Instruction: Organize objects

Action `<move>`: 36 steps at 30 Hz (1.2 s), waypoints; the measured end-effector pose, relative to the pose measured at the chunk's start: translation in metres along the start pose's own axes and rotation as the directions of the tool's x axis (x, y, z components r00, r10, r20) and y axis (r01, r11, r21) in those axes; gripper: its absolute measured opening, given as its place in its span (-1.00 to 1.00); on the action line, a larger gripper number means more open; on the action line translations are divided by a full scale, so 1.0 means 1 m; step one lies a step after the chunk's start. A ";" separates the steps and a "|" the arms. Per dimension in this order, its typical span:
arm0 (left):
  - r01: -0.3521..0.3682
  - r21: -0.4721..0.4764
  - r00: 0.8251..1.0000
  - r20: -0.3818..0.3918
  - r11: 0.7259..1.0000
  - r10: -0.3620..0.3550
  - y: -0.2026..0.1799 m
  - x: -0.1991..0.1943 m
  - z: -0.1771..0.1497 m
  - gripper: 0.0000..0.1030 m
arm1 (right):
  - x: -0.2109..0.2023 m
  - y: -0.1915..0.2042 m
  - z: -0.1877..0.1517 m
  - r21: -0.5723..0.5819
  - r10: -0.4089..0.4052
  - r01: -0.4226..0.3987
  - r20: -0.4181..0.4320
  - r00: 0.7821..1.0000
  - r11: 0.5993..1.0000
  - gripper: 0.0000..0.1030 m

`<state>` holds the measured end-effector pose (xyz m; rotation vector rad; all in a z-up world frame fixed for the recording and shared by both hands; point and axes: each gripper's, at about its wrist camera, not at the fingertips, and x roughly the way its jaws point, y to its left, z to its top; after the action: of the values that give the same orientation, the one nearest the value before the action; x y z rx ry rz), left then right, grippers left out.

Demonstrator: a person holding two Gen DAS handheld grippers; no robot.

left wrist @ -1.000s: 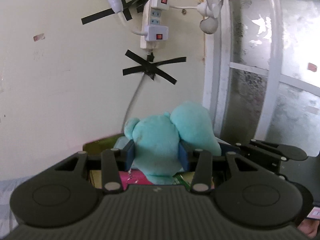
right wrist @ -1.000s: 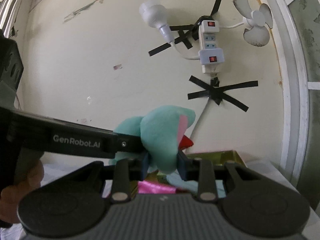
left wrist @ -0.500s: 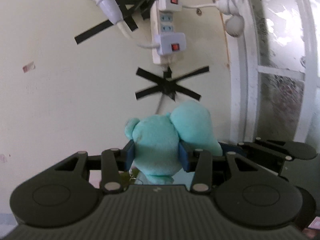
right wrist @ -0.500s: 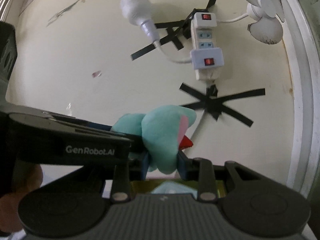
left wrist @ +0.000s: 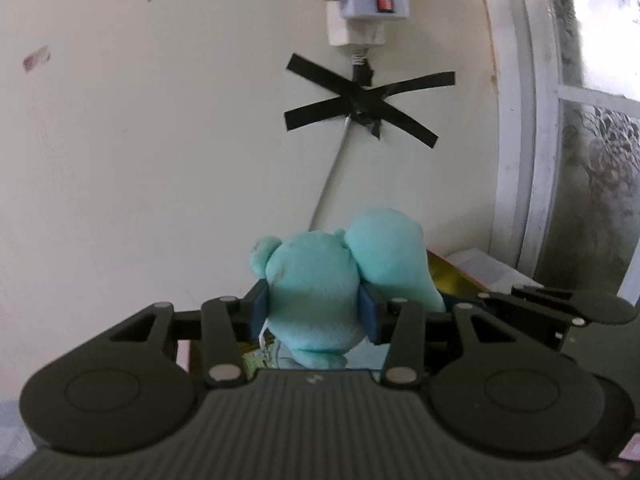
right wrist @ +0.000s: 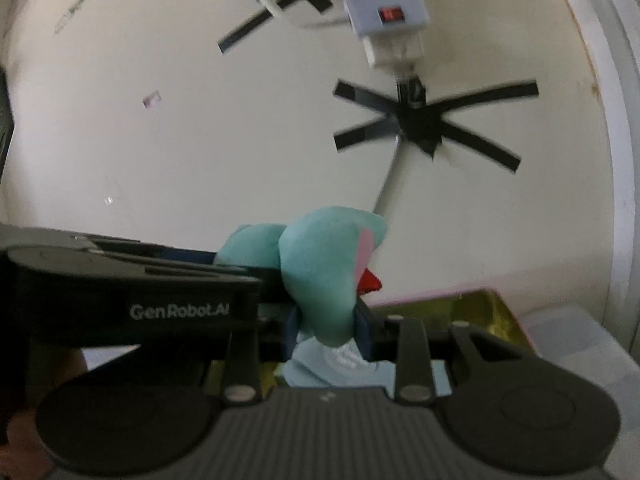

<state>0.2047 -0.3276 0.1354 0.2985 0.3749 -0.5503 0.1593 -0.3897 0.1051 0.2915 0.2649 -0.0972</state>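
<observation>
Both grippers hold one soft toy in the air in front of a cream wall.

Plush toy (left wrist: 316, 280) — turquoise, short-pile fabric, rounded body with a small stubby lobe at its upper left and a larger teardrop-shaped lobe to the right. In the right wrist view the plush toy (right wrist: 320, 276) shows a pink patch along one edge and a small red piece sticking out just below it. What creature it is cannot be told.

Left gripper (left wrist: 316, 312): closed onto the toy's round body, one blue pad pressed into each side, fabric bulging above and below the pads. Right gripper (right wrist: 326, 332): clamped on the lower tip of the teardrop lobe, the lobe rising up out of its fingers. In the right wrist view the left gripper (right wrist: 224, 258) comes in from the left side, lettered "GenRobot.AI" on its flank; in the left wrist view the right gripper (left wrist: 464, 300) reaches in from the right.

Position — the toy hangs above a box with a shiny gold inside (right wrist: 476, 304) and pink rim; its gold wall also shows behind the toy (left wrist: 444, 280). A pale blue item (right wrist: 340, 368) lies in the box directly below the right gripper; blurred, identity unclear.

Background: power strip with a red switch (left wrist: 368, 4), a black tape cross (left wrist: 364, 100) over its cable, a white window frame (left wrist: 520, 120) at the right.
</observation>
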 end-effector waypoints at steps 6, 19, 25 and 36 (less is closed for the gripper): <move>-0.003 -0.011 1.000 -0.010 1.000 0.003 -0.001 0.006 -0.001 0.03 | 0.004 0.001 0.000 -0.007 -0.017 0.017 -0.033 0.999 1.000 -0.41; -0.079 -0.037 0.997 -0.021 0.996 0.078 0.002 0.009 0.002 0.31 | 0.004 0.003 0.006 0.011 -0.060 0.060 -0.037 0.998 0.998 0.07; -0.105 -0.085 0.994 -0.043 0.991 0.101 0.011 0.000 -0.001 0.31 | 0.003 0.016 0.005 -0.046 -0.078 0.077 -0.017 0.997 0.996 0.25; -0.146 -0.159 0.988 -0.076 0.976 0.135 0.031 -0.055 -0.030 0.34 | -0.023 0.033 -0.005 -0.086 -0.095 0.092 -0.029 0.995 0.992 0.34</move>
<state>0.1707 -0.2665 0.1372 0.1820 0.4554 -0.3689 0.1400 -0.3553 0.1153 0.1971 0.3149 -0.1732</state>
